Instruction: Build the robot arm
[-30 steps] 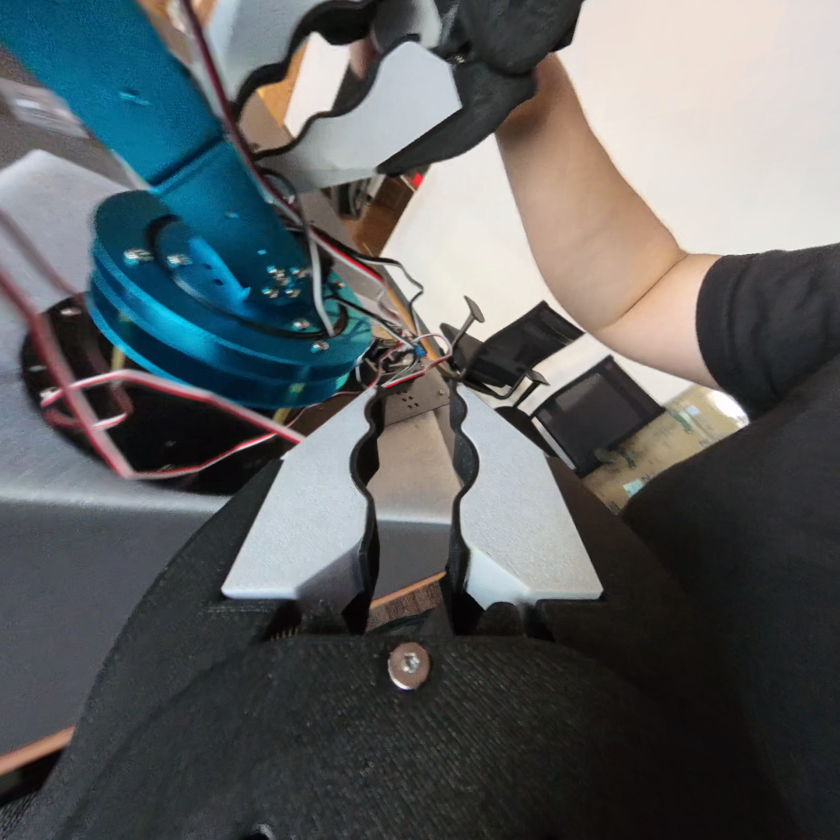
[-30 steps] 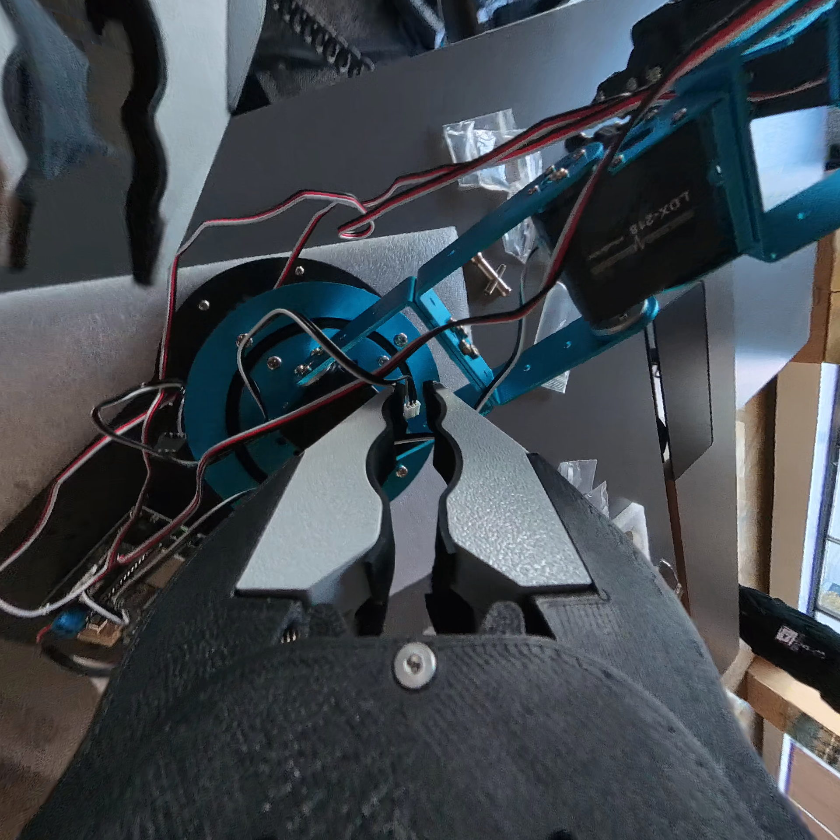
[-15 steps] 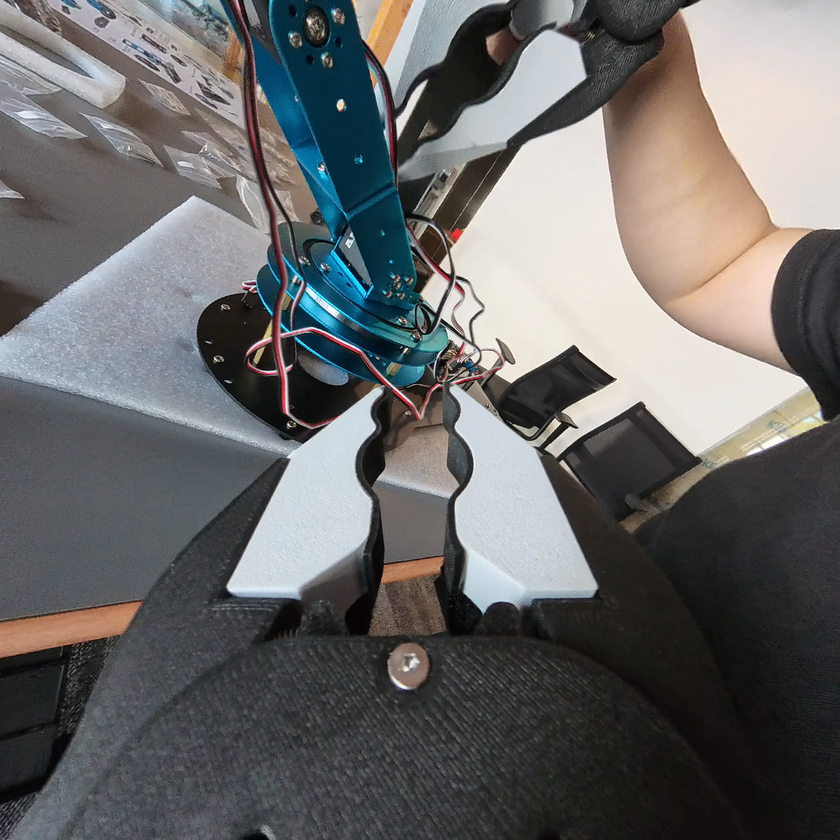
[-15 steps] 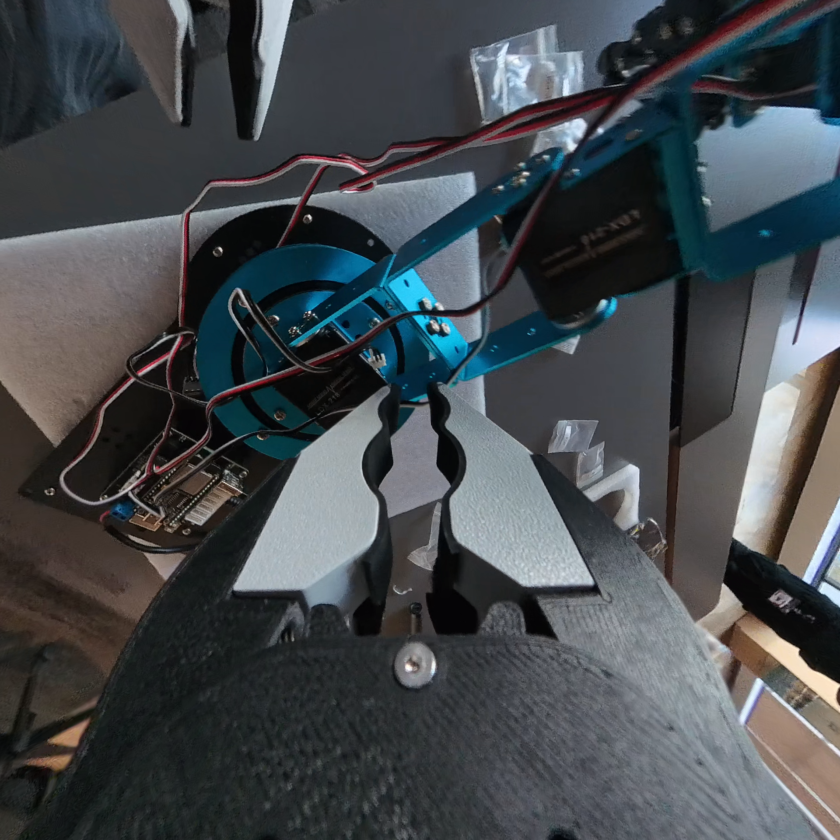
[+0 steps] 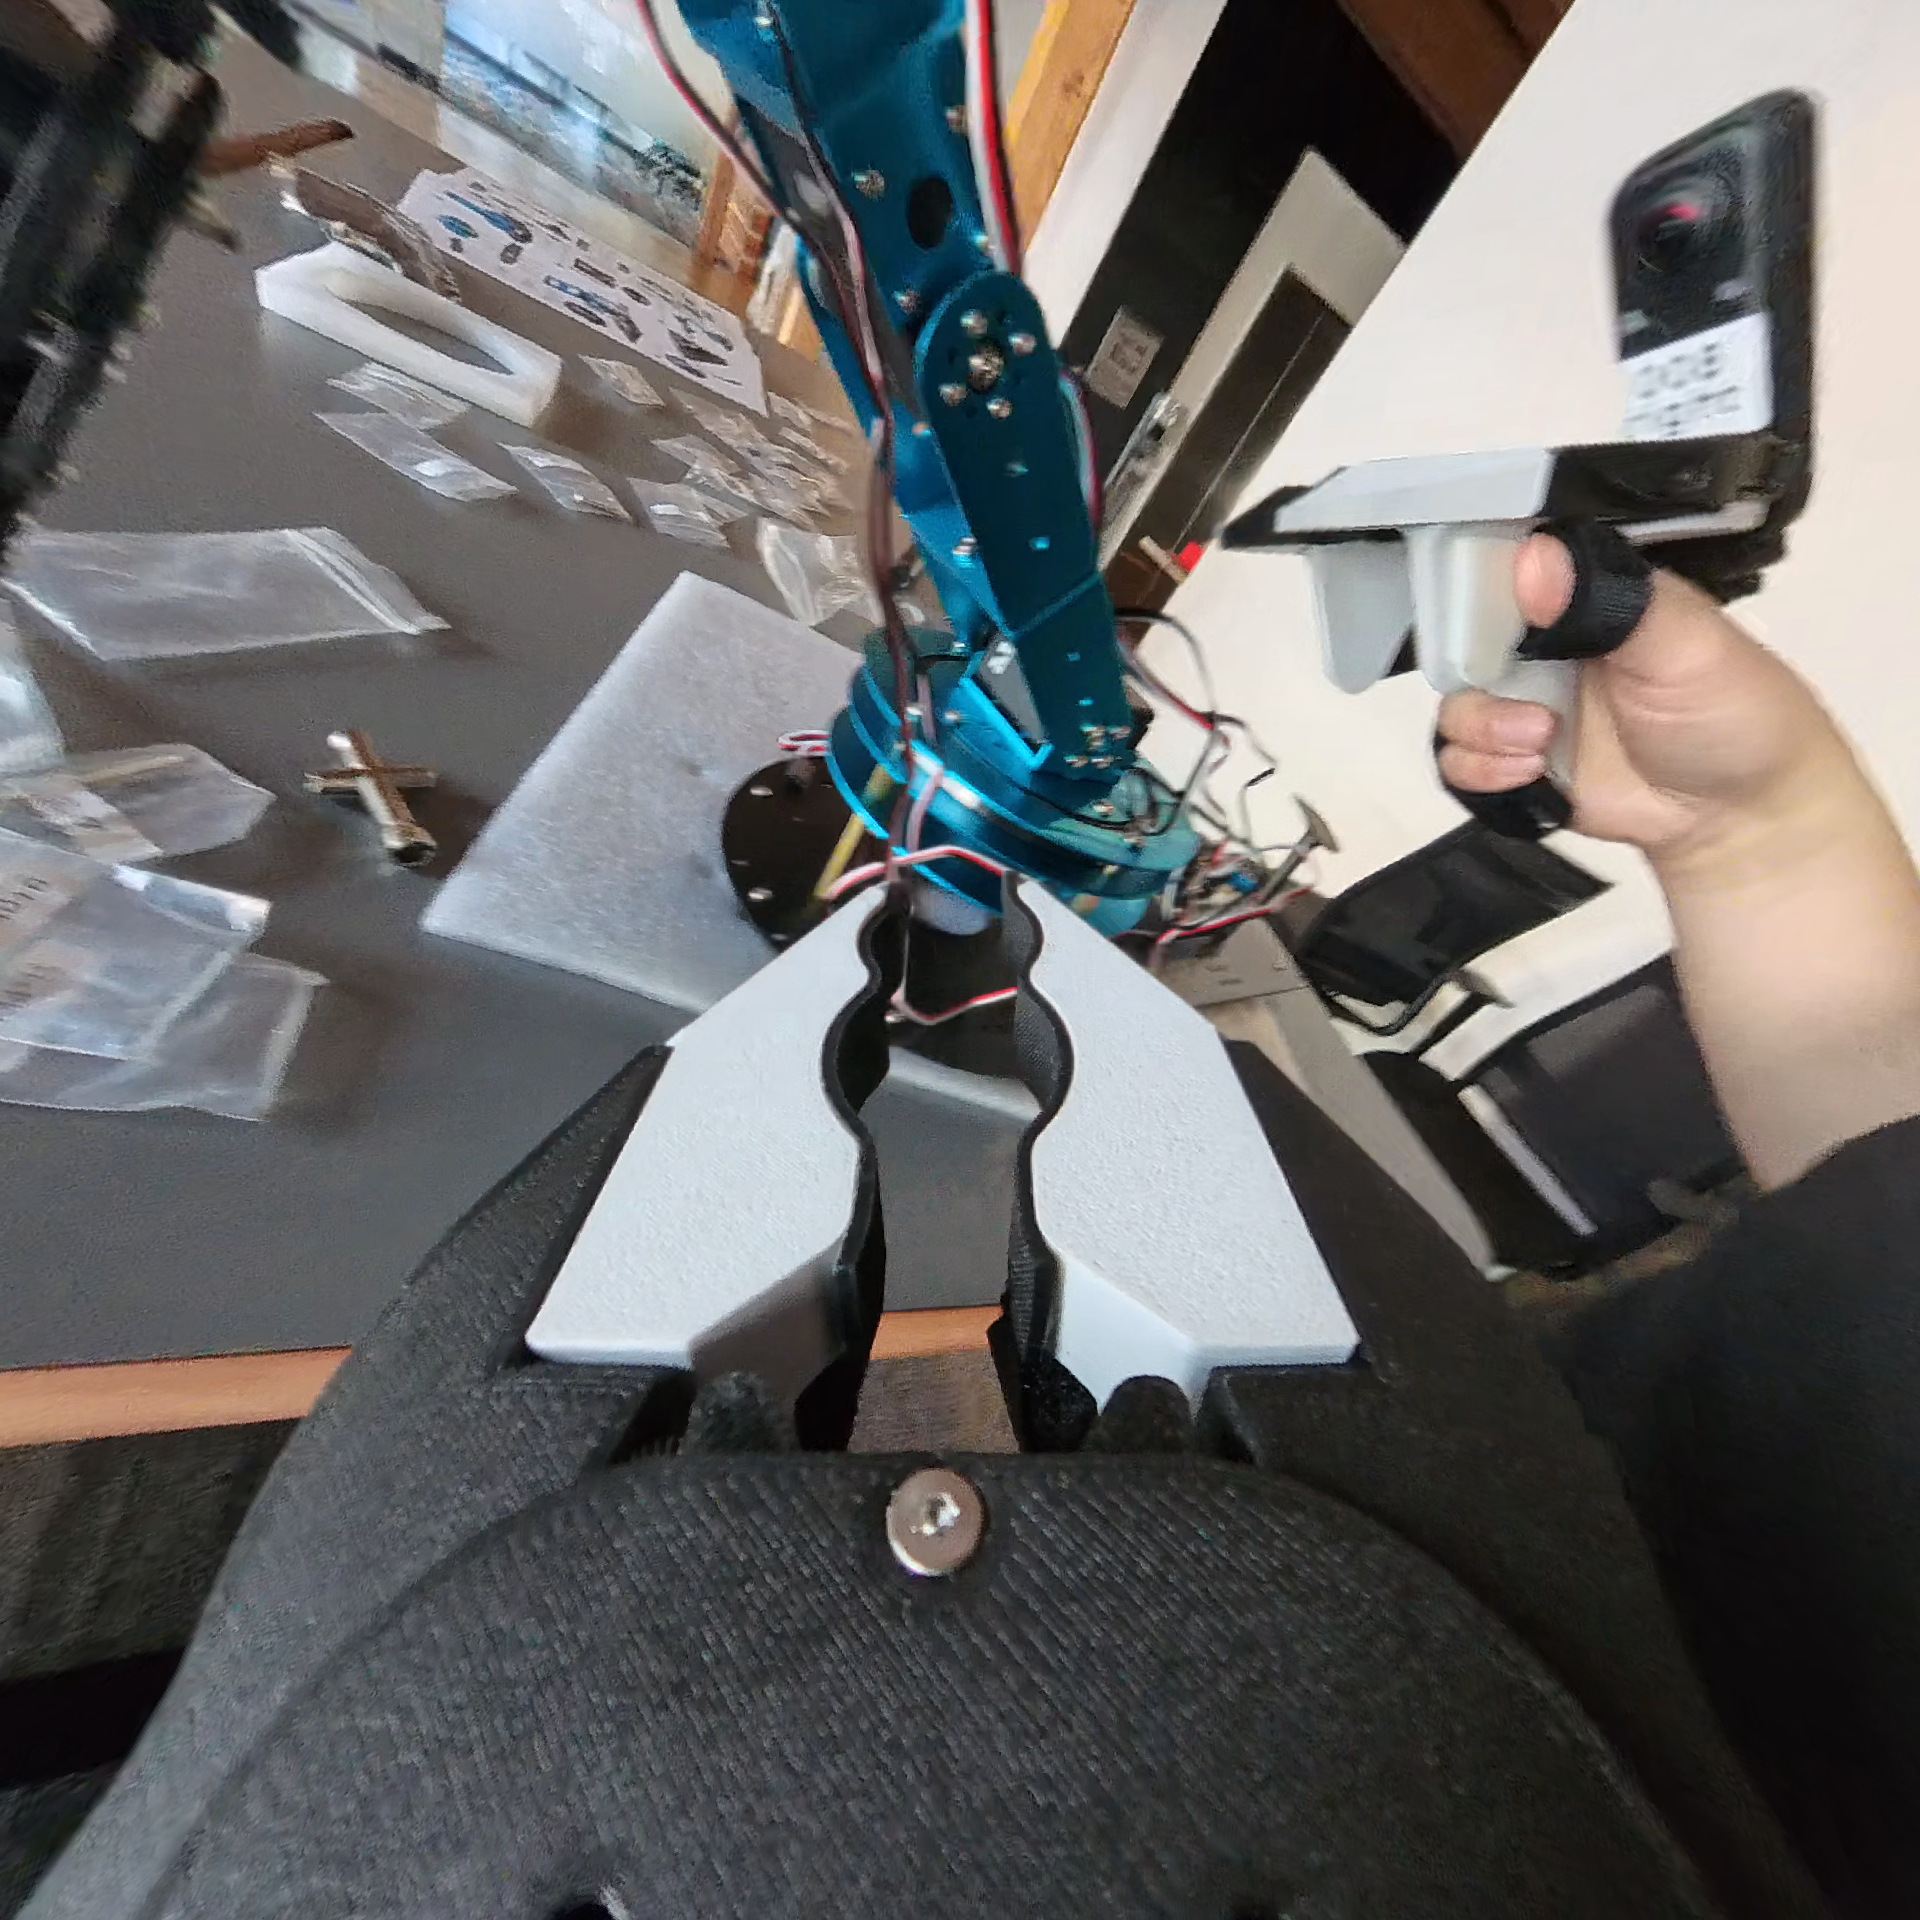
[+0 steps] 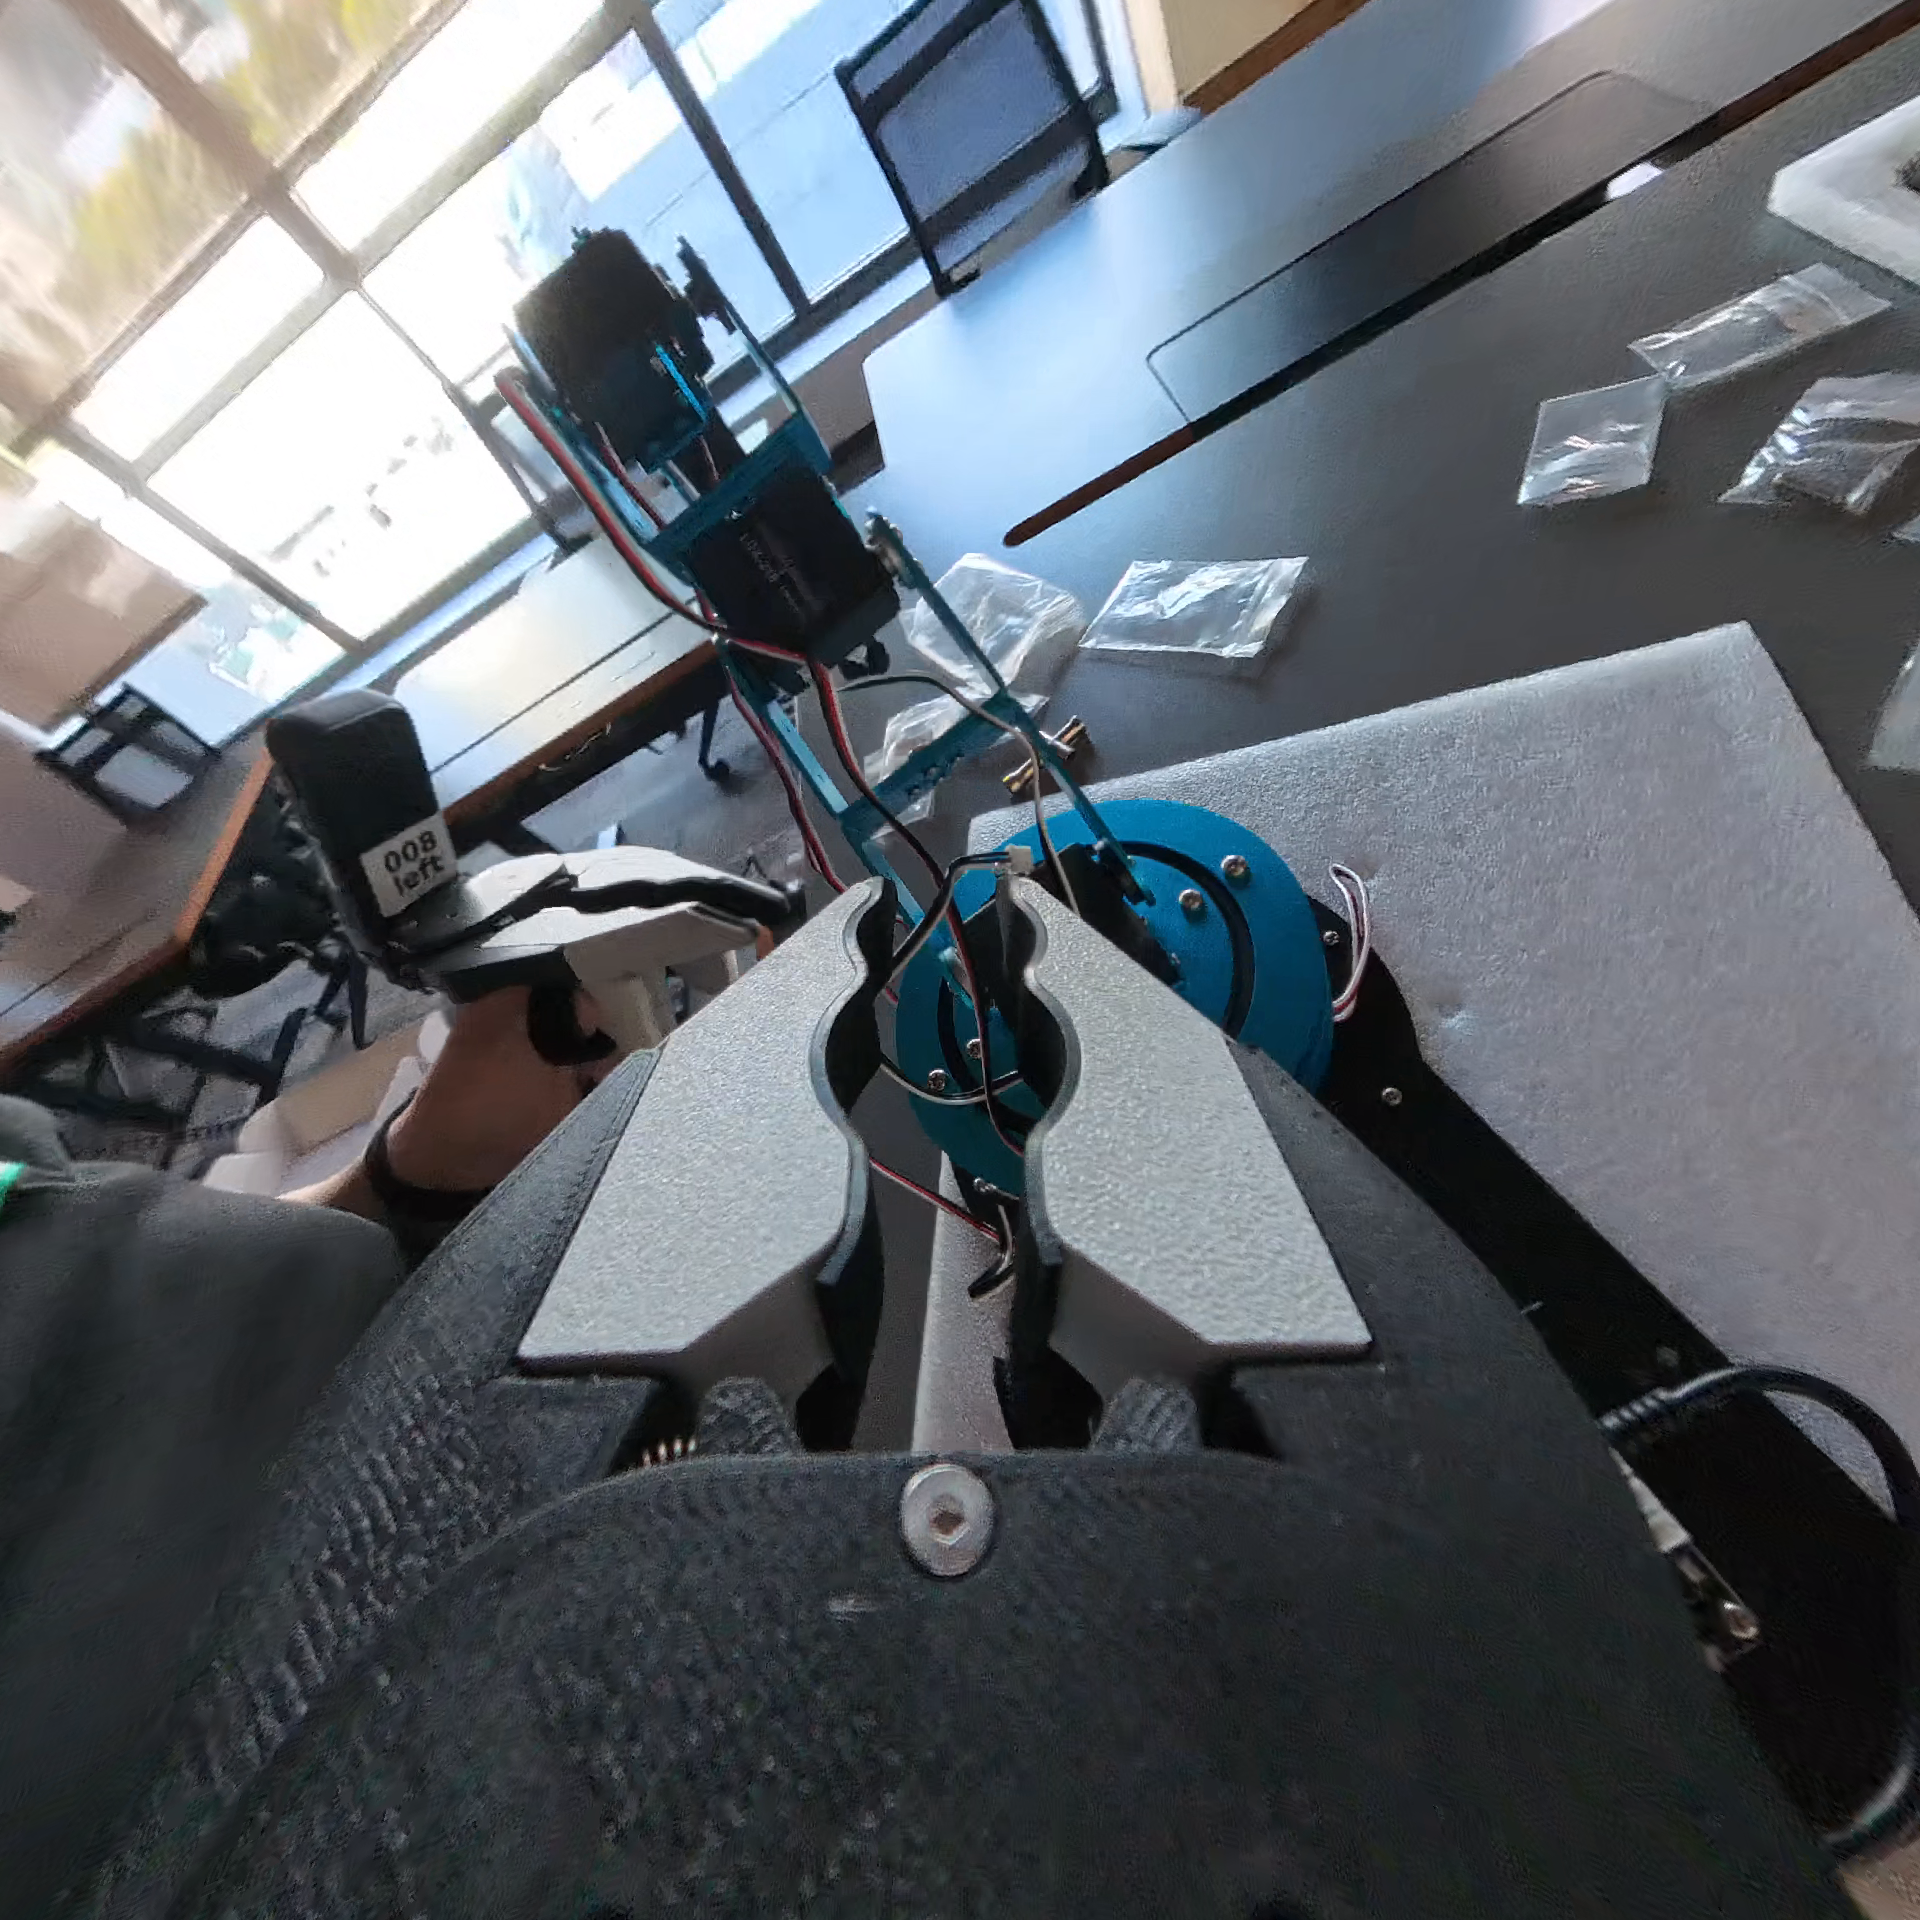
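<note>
A dark worktop (image 5: pixel 260 1195) ran under bright windows, strewn with clear bags (image 5: pixel 218 592). At nine o'clock in the left view lay a cross wrench (image 5: pixel 379 784), near a white foam pad (image 5: pixel 644 790), likely there to cushion the blue arm (image 5: pixel 997 499) standing on it. The left claw (image 5: pixel 951 899) hung parted and empty just before the blue base (image 5: pixel 997 821), its tips near a loose red-and-white wire (image 5: pixel 940 1013). The right claw (image 6: pixel 940 894), also parted, gripped nothing; black and white leads (image 6: pixel 935 925) crossed its gap above the base.
</note>
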Motion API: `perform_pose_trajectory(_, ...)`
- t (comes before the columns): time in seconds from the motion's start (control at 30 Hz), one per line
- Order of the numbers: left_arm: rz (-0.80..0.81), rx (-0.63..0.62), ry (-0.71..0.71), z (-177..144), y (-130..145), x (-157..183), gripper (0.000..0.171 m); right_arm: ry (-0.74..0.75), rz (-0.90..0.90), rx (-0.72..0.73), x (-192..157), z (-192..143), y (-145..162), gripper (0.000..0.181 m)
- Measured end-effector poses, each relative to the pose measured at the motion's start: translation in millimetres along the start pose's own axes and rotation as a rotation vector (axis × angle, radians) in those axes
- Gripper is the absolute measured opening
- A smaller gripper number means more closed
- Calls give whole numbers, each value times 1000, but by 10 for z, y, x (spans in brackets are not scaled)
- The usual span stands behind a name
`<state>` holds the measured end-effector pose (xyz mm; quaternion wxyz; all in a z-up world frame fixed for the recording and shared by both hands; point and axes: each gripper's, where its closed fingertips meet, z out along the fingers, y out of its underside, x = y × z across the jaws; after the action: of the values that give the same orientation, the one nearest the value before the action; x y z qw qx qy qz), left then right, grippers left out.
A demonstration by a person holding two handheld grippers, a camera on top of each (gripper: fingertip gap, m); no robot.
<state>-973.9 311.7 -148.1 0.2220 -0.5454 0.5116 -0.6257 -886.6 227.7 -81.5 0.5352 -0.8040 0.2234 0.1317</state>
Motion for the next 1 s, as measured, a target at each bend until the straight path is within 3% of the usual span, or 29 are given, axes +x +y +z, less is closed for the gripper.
perform_pose_trajectory(0.1, 102, -26, -63, 14, -36, -231, 12, 42, -26, -21, -40, 99, 101, 17)
perform_pose_trajectory(0.37, 254, -39, 95, 171, -119, -304, 7, 95, 22, -59, -34, 264, 249, 12)
perform_pose_trajectory(0.73, -24, -36, 379, 448, -207, -154, 0, 129, 36, 16, -6, 317, 174, 1)
perform_pose_trajectory(0.87, -43, -15, 393, 513, -208, -84, 0, 154, -10, 17, 16, 333, 185, 0)
perform_pose_trajectory(1.0, -220, -4, 401, 605, -258, -89, 4, 174, -93, -12, 15, 370, 206, 0)
